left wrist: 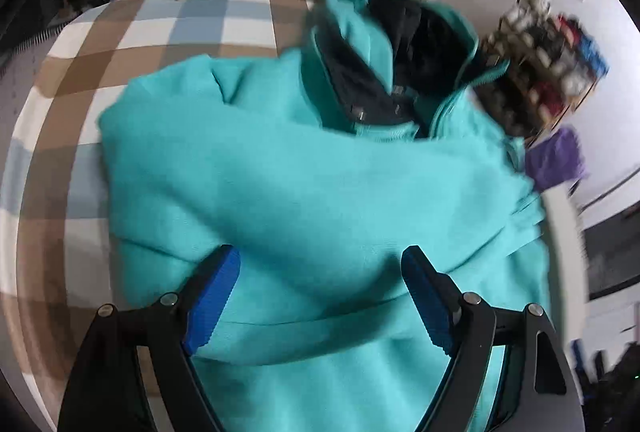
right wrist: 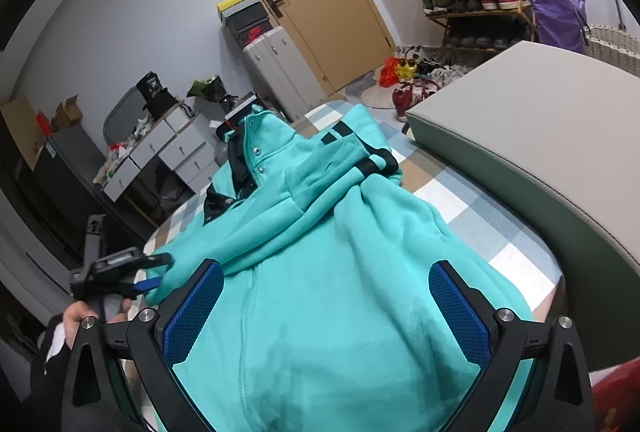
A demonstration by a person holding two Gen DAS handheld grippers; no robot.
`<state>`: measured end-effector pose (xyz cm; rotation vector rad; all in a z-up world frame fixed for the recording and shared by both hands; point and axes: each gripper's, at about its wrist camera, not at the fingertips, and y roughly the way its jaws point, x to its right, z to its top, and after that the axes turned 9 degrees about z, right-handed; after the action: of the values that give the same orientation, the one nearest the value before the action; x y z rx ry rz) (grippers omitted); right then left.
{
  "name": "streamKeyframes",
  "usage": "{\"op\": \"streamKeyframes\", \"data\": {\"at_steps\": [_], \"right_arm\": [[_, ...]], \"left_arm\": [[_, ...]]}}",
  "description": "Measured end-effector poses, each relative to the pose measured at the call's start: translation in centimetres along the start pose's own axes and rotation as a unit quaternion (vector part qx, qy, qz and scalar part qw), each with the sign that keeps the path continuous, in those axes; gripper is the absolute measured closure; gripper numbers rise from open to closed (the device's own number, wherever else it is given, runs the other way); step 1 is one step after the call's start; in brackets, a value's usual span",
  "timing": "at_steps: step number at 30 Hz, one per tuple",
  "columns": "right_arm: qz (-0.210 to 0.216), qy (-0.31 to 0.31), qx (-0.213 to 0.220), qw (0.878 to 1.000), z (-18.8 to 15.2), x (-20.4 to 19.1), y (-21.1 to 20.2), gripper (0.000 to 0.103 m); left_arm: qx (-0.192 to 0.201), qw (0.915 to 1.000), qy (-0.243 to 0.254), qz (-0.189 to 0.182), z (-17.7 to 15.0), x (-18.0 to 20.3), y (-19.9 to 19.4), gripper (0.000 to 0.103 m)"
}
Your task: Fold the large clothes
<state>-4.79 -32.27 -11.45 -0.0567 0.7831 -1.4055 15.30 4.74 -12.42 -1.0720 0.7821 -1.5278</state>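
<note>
While the sleeve lies folded across the chest, smooth it flat before the next fold. Both claws, left claw and right claw, stand apart and empty just above the turquoise fleece pullover with black collar lining, spread on the checked bed.

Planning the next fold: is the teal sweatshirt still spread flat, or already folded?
Partly folded. A sleeve lies across the teal sweatshirt, over its chest; the body below remains spread on the checked cover.
</note>
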Motion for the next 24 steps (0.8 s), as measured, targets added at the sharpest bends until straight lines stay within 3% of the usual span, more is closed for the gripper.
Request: {"op": "streamKeyframes", "data": {"at_steps": [3, 6, 8, 10, 14, 16, 20, 22, 24], "right_arm": [[-0.004, -0.009, -0.006, 1.0, -0.1, -0.2, 0.3, 0.0], [-0.008, -0.023, -0.019, 1.0, -0.3, -0.5, 0.9, 0.0], [-0.004, -0.029, -0.023, 0.999, -0.4, -0.7, 1.1, 0.0], [0.008, -0.042, -0.013, 0.999, -0.2, -1.5, 1.0, 0.0], [0.036, -0.098, -0.005, 0.995, 1.4, -4.9, 1.2, 0.0], [0.065, -0.141, -0.012, 0.988, 2.7, -7.7, 2.1, 0.0], [0.118, -0.181, -0.05, 0.975, 5.3, -13.5, 6.6, 0.0], [0.128, -0.208, -0.09, 0.965, 5.7, -16.8, 10.7, 0.001], [0.126, -0.233, -0.121, 0.957, 5.0, -19.1, 14.0, 0.009]], "left_arm": [[0.002, 0.9999, 0.006, 0.011, -0.1, 0.7, 1.2, 0.009], [-0.001, 0.9996, 0.017, 0.021, -0.1, 1.6, 0.7, 0.008], [0.002, 1.0, -0.002, -0.007, -0.2, 0.8, -0.9, 0.008], [0.02, 0.9983, -0.039, -0.039, -0.8, 0.0, -3.5, 0.008], [0.101, 0.9897, -0.089, -0.049, -4.3, -1.9, -10.3, 0.008], [0.144, 0.9825, -0.114, -0.032, -6.7, -2.4, -13.3, 0.006], [0.234, 0.9588, -0.161, 0.007, -10.9, -3.2, -16.4, 0.006], [0.261, 0.9487, -0.174, 0.045, -12.1, -3.8, -17.2, 0.006], [0.276, 0.9422, -0.176, 0.072, -12.5, -4.4, -17.3, 0.006]]}}
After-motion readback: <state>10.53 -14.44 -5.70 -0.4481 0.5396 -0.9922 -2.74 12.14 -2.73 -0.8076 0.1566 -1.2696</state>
